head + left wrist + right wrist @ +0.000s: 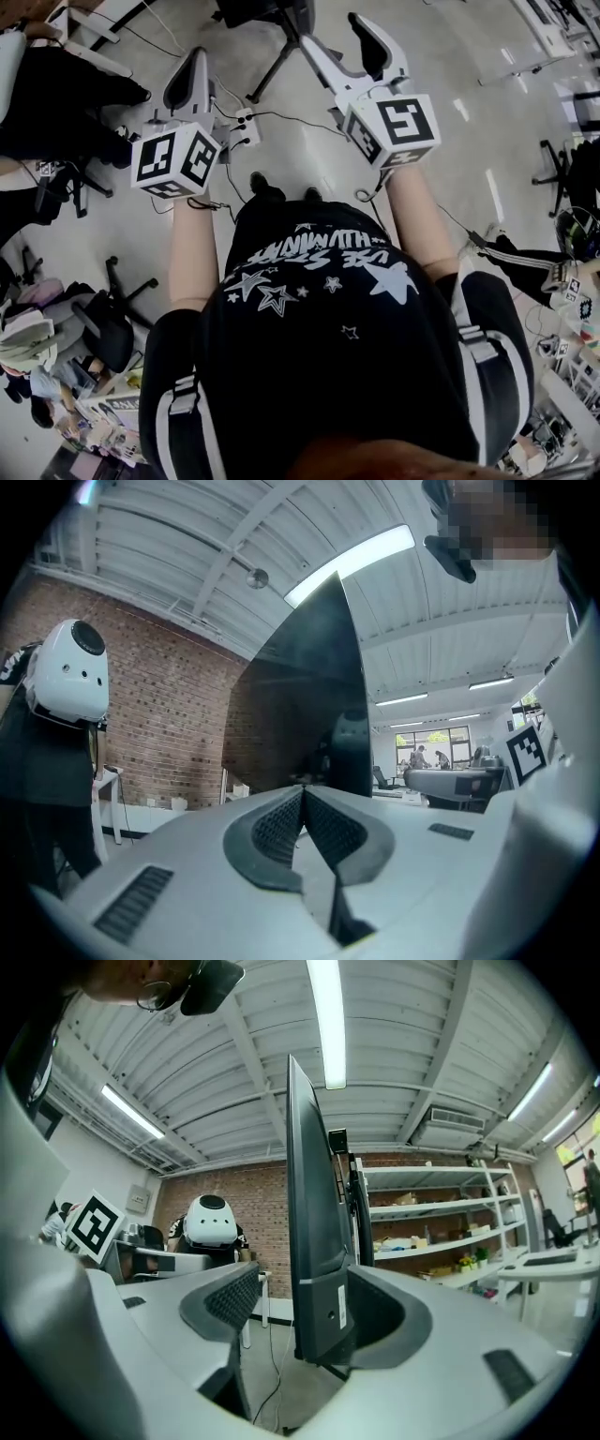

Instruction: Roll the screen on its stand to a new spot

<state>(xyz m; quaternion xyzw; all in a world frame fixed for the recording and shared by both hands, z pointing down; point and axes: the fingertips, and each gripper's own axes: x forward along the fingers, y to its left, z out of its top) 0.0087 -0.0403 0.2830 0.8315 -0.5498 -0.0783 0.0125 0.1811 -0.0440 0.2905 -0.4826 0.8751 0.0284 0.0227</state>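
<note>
A: Left tool (302,794)?
B: Pressed together, empty, aimed at the screen's (309,696) dark face.
A: Right tool (306,1283)?
B: Spread, straddling the screen's upright side edge, a likely handhold for steering it. That fits either about to clamp or just let go. The screen stands upright before the brick wall (169,705).

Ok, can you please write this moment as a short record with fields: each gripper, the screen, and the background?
left gripper: jaws together, nothing between them
right gripper: jaws apart, the screen's edge stands between them
screen: upright, dark, seen edge-on, not clamped
background: brick wall, shelves with goods
</note>
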